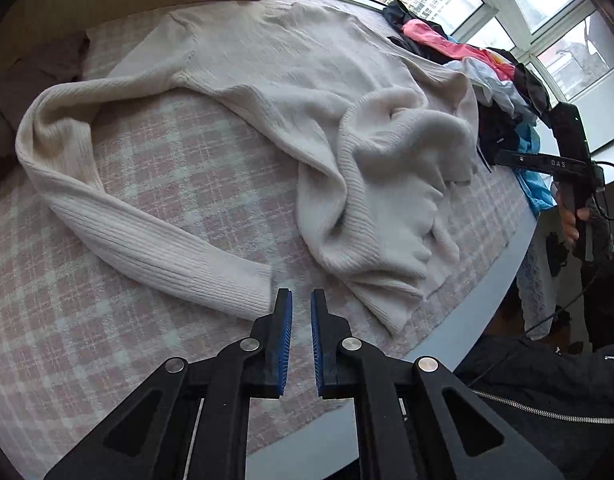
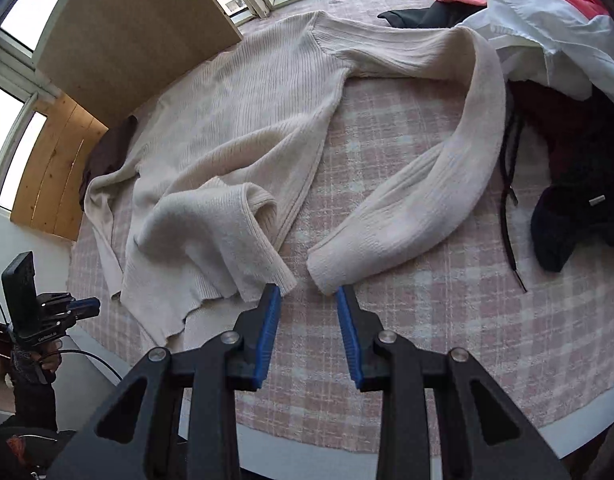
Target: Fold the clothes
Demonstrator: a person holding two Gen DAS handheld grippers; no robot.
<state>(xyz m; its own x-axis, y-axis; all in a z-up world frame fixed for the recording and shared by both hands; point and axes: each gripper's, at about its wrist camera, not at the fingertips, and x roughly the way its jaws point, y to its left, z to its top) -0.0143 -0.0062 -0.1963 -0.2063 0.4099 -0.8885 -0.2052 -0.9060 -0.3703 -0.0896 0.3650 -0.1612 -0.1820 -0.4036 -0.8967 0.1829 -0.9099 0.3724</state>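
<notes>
right wrist view: right gripper parted, empty, at cream sweater cuff; left gripper slightly parted, empty; next, likely pinch the sleeve, fold inward

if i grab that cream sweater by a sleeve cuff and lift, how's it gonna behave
Probably floppy: the cream sweater lies rumpled, its hem bunched up, so it should sag and trail. Its ribbed knit looks thick, so likely fairly heavy and stretchy under its own weight. The fuzzy sleeve cuff should grip well against the ridged blue pads of the right gripper, which is open.
</notes>
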